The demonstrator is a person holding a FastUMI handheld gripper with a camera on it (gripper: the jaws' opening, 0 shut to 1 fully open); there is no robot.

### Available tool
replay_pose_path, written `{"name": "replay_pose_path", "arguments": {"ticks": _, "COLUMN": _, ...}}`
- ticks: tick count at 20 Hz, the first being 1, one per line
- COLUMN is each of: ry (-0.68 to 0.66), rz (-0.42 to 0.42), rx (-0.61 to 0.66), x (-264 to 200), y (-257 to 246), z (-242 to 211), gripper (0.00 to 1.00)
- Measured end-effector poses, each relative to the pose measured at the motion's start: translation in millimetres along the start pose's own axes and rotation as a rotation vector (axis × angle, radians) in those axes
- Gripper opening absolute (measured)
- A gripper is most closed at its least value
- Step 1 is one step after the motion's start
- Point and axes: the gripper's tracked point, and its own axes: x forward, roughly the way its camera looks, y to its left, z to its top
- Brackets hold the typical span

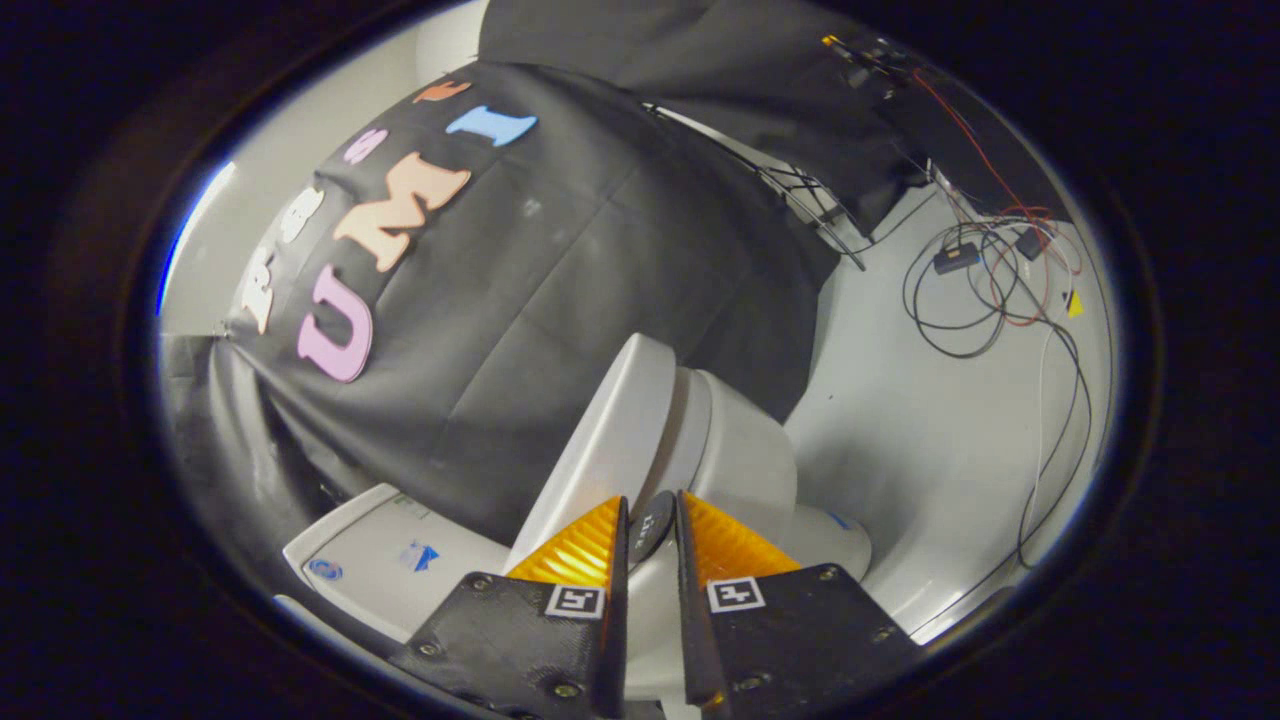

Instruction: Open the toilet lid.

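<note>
A white toilet stands against the black cloth wall, and the whole scene looks tilted. Its lid (615,430) is lifted off the bowl (745,455), with a gap showing between them. A small dark round tab (650,527) at the lid's front edge sits between my fingers. My gripper (652,498) is shut on this tab, one finger on each side. The white tank top (390,560) lies behind the lid, by the cloth.
The pale floor (900,430) spreads beyond the bowl. Loose black, red and white cables (985,290) with small boxes lie on it by the far wall. Black cloth hangs close behind the toilet, and a dark stand leg (830,235) sits at its edge.
</note>
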Motion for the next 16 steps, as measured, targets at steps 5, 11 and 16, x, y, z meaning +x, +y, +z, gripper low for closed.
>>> {"name": "replay_pose_path", "arguments": {"ticks": 5, "ry": 0.087, "rz": 0.013, "rx": 0.083, "x": 9.2, "y": 1.6, "z": -14.7, "gripper": 0.23}}
{"name": "replay_pose_path", "arguments": {"ticks": 11, "ry": 0.092, "rz": -0.054, "rx": 0.109, "x": 9.6, "y": 0.6, "z": -10.1, "gripper": 0.06}}
{"name": "replay_pose_path", "arguments": {"ticks": 16, "ry": 0.127, "rz": -0.109, "rx": 0.066, "x": 6.4, "y": 8.7, "z": -10.5, "gripper": 0.04}}
